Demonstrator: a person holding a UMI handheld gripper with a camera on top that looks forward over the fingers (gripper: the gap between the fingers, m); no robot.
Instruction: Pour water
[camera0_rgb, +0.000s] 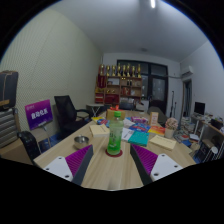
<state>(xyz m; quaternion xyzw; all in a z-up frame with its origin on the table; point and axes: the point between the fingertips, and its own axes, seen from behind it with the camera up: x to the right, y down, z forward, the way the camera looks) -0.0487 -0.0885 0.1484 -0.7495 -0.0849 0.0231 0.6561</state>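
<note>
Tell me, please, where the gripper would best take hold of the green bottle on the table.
Probably at mid-body, coming straight ahead and level. The green bottle stands upright on a round coaster just beyond the open jaws of the gripper, centred between them, and its straight sides suit the pads better than the narrower cap.

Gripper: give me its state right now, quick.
Gripper: open, holding nothing. The clear plastic bottle with a green label stands on the light wooden table just ahead of the purple-padded fingers, untouched.
</note>
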